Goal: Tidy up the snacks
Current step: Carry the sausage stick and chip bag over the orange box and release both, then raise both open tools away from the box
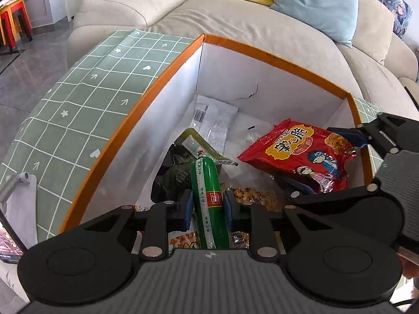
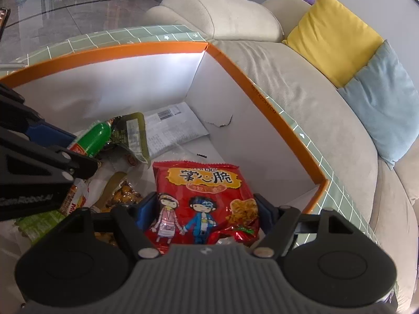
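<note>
One green sausage (image 1: 209, 196), pinched upright between the left gripper (image 1: 208, 206) pads, over the near side of the orange-rimmed box (image 1: 162, 83). One red noodle-snack packet (image 2: 204, 204), clamped across its width by the right gripper (image 2: 201, 212), toward the box's right wall. On the box floor: one white packet (image 2: 172, 125) in the far corner, one dark green pouch (image 2: 133, 136), loose peanut bags (image 1: 256, 197). Both grippers tilt down into the box, side by side.

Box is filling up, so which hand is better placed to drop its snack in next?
Probably the right: its gripper holds the red packet over bare box floor, while the left's green sausage hangs over piled snacks.
</note>
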Motion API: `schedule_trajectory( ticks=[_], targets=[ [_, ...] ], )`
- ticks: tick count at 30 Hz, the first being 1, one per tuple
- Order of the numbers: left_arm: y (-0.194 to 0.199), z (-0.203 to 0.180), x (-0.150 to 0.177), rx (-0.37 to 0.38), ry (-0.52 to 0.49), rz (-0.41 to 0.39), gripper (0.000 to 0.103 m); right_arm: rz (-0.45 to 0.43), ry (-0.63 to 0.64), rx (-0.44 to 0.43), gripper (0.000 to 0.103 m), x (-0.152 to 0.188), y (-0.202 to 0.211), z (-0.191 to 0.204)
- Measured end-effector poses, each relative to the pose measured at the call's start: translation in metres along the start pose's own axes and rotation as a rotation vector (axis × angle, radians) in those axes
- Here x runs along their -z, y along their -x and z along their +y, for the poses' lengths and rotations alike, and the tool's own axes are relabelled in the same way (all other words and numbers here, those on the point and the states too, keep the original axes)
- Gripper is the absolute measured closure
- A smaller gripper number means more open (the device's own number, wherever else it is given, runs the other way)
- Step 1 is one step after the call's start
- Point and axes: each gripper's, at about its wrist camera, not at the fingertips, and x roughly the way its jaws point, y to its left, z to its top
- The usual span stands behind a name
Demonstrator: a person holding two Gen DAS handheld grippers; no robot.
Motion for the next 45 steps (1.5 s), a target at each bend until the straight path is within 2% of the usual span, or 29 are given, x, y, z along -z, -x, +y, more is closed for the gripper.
schedule_trajectory(
  ticks=[3, 11, 15, 21, 27, 30, 31, 36, 38, 45],
  targets=[
    [-0.001, -0.001, -0.001, -0.006, -0.003, 0.004, 0.076, -0.022, 0.022, 0.019, 0.020, 0.003, 0.007, 0.001],
    [0.005, -0.011, 0.003, 0.025, -0.037, 0.015, 0.076, -0.086, 0.071, 0.064, 0.011, 0.010, 0.036, -0.003],
    [0.005, -0.021, 0.006, 0.044, -0.065, 0.036, 0.076, -0.120, 0.096, 0.094, 0.008, 0.019, 0.055, -0.005],
    [0.005, -0.036, 0.016, 0.034, -0.114, 0.076, 0.076, -0.133, 0.121, 0.126, 0.007, 0.037, 0.074, -0.005],
    [-0.003, -0.040, 0.026, 0.041, -0.121, 0.140, 0.075, -0.143, 0.075, 0.144, 0.006, 0.053, 0.091, -0.011],
    [0.002, -0.044, 0.029, 0.036, -0.128, 0.132, 0.075, -0.154, 0.027, 0.143, 0.005, 0.059, 0.103, -0.017],
    [0.004, -0.045, 0.029, 0.037, -0.127, 0.130, 0.069, -0.158, 0.014, 0.154, 0.005, 0.061, 0.107, -0.018],
    [0.025, -0.051, 0.026, 0.029, -0.143, 0.071, 0.053, -0.178, -0.086, 0.170, 0.005, 0.070, 0.128, -0.031],
    [0.037, -0.054, 0.027, 0.032, -0.150, 0.022, 0.044, -0.187, -0.152, 0.172, 0.004, 0.074, 0.137, -0.039],
    [0.098, -0.072, 0.032, 0.041, -0.204, -0.167, 0.028, -0.266, -0.417, 0.148, 0.004, 0.086, 0.185, -0.065]
  ],
)
